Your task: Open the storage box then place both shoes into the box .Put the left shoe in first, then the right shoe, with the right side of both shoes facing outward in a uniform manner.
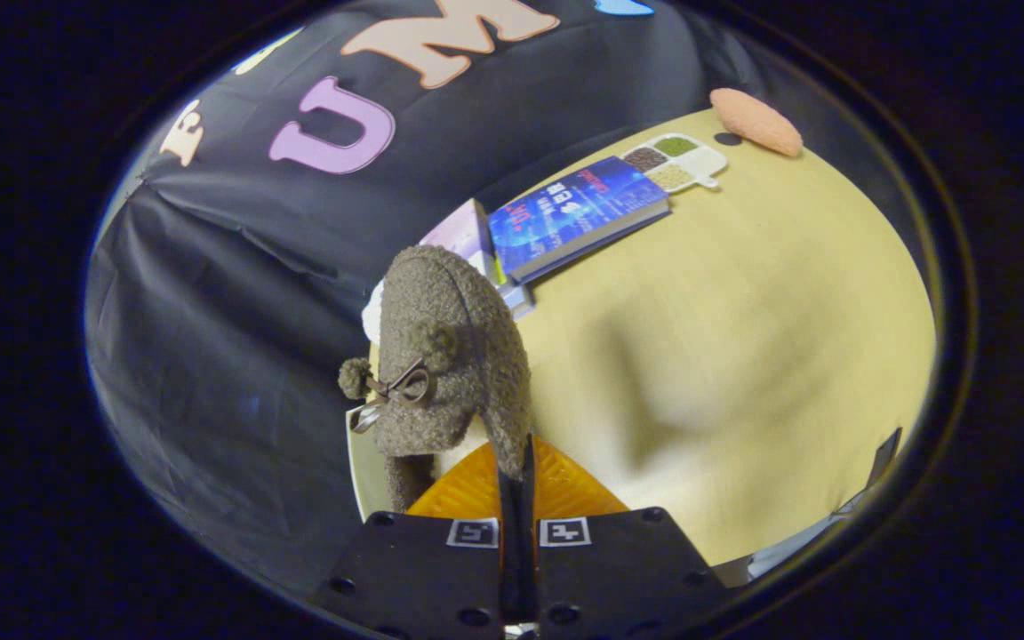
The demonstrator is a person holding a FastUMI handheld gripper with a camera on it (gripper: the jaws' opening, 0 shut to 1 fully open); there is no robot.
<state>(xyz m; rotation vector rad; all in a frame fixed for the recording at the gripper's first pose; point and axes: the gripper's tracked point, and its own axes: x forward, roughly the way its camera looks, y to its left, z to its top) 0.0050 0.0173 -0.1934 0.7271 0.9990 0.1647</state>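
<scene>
The gripper [516, 462] has its two fingers brought close together, clamped on the edge of a fuzzy grey-brown shoe [445, 356]. The shoe hangs from the fingers, lifted clear of the table [743, 338], its toe pointing away from the fingers toward the dark cloth wall [210, 293]. Only a thin strip of the shoe's rim sits between the fingers; the rest of the shoe swells out ahead of them and a little to one side.

The shoe is a woolly slipper kind of thing, with a small bow [396, 391] on its upper and a little pompom [355, 377] beside the bow. A second, rounder tuft sits higher up on the upper.

Under the shoe I can see a pale flat edge of something, but too little of it shows to tell what it is, so I cannot tell whether it is the storage box.

Beyond the shoe, on the yellowish table, a blue book [579, 213] lies flat near the wall. Just behind the shoe and touching the book's near corner there is a pale purple box [463, 236]. Past the book's far end rests a small white tray [676, 162] with compartments of dark, green and tan grains. Further still, near the table's far edge, lies an orange oval pad [756, 122].

A soft shadow falls across the middle of the tabletop.
</scene>
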